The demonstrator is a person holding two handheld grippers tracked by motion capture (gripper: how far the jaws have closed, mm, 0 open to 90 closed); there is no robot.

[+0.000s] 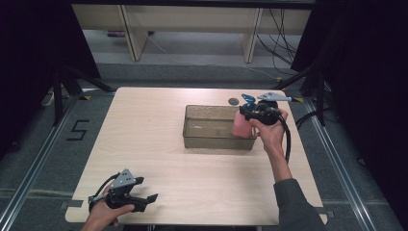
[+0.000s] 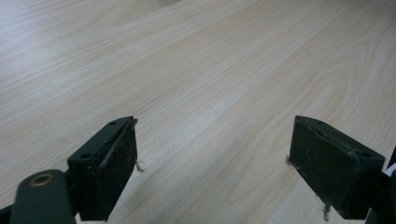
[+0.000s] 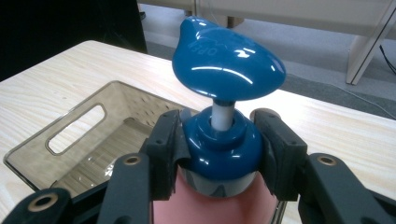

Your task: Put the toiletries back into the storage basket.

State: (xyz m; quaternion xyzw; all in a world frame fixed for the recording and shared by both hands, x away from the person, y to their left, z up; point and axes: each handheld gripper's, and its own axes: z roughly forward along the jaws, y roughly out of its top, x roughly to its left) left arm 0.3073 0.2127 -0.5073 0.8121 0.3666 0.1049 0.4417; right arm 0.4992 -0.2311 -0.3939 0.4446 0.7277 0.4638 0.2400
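Note:
A pink pump bottle (image 1: 240,126) with a blue pump head (image 3: 226,58) hangs over the right end of a clear smoky plastic bin (image 1: 195,130). My right gripper (image 1: 257,113) is shut on the bottle's blue collar (image 3: 219,148), jaws on either side of it. The bin (image 3: 42,151) has a cut-out handle in its end wall and looks empty inside. My left gripper (image 1: 146,191) rests low at the table's near left corner, open, with bare wood between its pads (image 2: 116,163).
The light wooden table (image 1: 144,139) has a small dark round disc (image 1: 233,101) behind the bin. Dark curtains stand at both sides, and wooden furniture legs and cables lie on the floor beyond the far edge.

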